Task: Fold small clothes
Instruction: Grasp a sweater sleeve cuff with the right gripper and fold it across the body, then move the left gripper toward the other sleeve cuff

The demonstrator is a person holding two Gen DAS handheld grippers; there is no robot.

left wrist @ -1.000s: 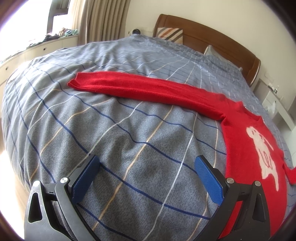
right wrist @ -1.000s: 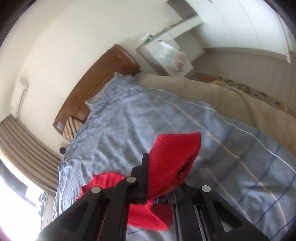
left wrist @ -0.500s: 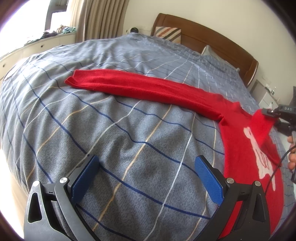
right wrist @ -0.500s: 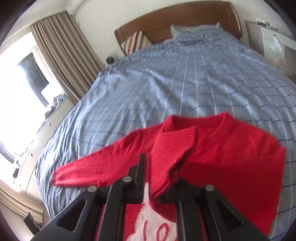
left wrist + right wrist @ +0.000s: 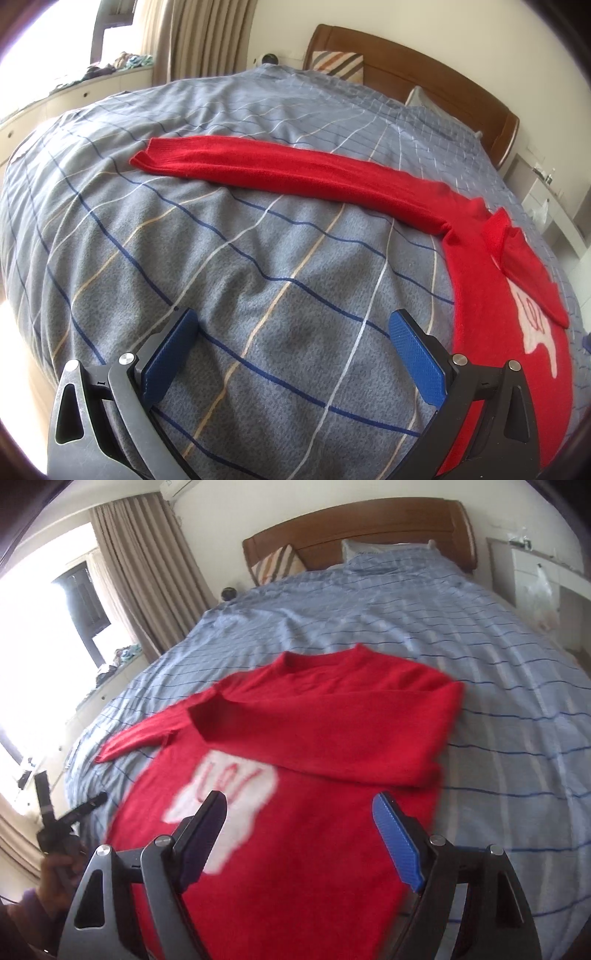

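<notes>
The sweater [image 5: 295,738] lies flat on the bed [image 5: 480,635], neck toward the headboard [image 5: 369,528]. One sleeve [image 5: 332,723] is folded across the chest; the other sleeve [image 5: 295,173] lies straight out from the body, away from the nightstand [image 5: 535,568].

Handling, as judged: soft knit, light, limp, not fragile. It will drape and sag from any single pinch, and its pile should grip the pads well. Take the outstretched sleeve at its cuff, through both layers, and lay it across the chest.

Tools: the right gripper [image 5: 299,834] has just been opening; its jaws stand spread above the hem end with nothing between them. The left gripper [image 5: 295,354] is also spread and empty, over bare cover beside the sweater.

Surface: a soft checked cover, slightly rumpled; it yields under pressure. Curtains [image 5: 147,576] and a bright window flank the headboard.
</notes>
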